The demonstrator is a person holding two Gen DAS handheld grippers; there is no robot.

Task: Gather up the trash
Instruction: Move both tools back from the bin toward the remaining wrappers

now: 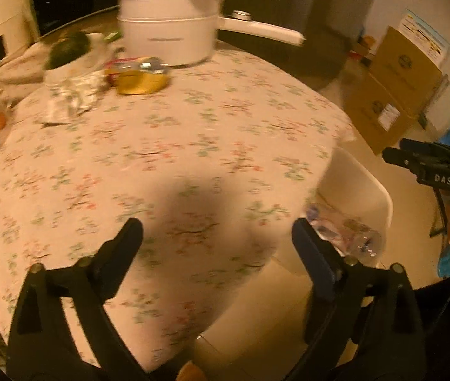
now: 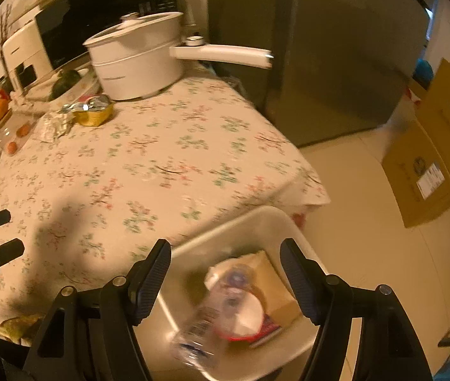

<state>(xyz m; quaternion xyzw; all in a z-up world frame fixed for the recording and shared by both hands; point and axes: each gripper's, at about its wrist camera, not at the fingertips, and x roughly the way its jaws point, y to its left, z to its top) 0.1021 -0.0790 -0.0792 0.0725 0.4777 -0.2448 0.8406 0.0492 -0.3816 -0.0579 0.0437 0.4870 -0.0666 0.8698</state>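
Nearby, white pot point(image 2: 136, 63), crumpled foil point(image 2: 55, 125), gold tin point(image 2: 94, 116), boxes point(image 2: 428, 162).

"DAS" is showing in white letters on the black body of the right gripper point(image 1: 398, 158), seen from the left wrist. The labels on the boxes point(image 2: 428, 174), the poster point(image 1: 425, 36) and the bottle point(image 2: 212, 317) are too blurred to read.

The right gripper point(image 2: 226, 274), jaws apart, hangs above a white bin point(image 2: 256, 222) beside the near right corner of the table point(image 2: 161, 158). A blurred plastic bottle point(image 2: 212, 314) lies over the bin's trash, touching neither pad. A white pot point(image 2: 136, 60) stands at the table's far edge.
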